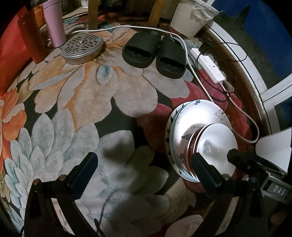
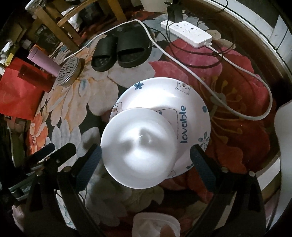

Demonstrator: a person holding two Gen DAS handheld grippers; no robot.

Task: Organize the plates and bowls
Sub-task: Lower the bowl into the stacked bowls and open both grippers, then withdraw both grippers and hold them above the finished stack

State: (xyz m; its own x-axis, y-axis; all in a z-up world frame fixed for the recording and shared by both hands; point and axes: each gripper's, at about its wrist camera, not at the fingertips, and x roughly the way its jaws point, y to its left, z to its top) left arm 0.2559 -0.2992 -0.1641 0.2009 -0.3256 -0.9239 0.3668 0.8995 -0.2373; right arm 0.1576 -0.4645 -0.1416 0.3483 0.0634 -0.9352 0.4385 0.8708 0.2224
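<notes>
A stack of dishes stands on the floral rug: a wide white plate [image 2: 164, 98] printed with blue flowers, bears and "lovable", with a plain white bowl [image 2: 138, 151] on top of it. In the left wrist view the plate [image 1: 199, 116] has other patterned plates under it, and the white bowl [image 1: 217, 145] sits on a reddish bowl [image 1: 189, 155]. My right gripper [image 2: 145, 164] is open, its fingers either side of the white bowl. My left gripper [image 1: 144, 171] is open and empty, left of the stack, its right finger [image 1: 204, 167] in front of the bowls.
Black slippers [image 1: 155, 52], a round metal grate [image 1: 82, 46], a pink tumbler [image 1: 54, 21] and a red one [image 1: 31, 36] lie at the back. A white power strip [image 2: 188, 32] and cables [image 2: 228, 87] run right of the stack. A white bin [image 1: 193, 16] stands behind.
</notes>
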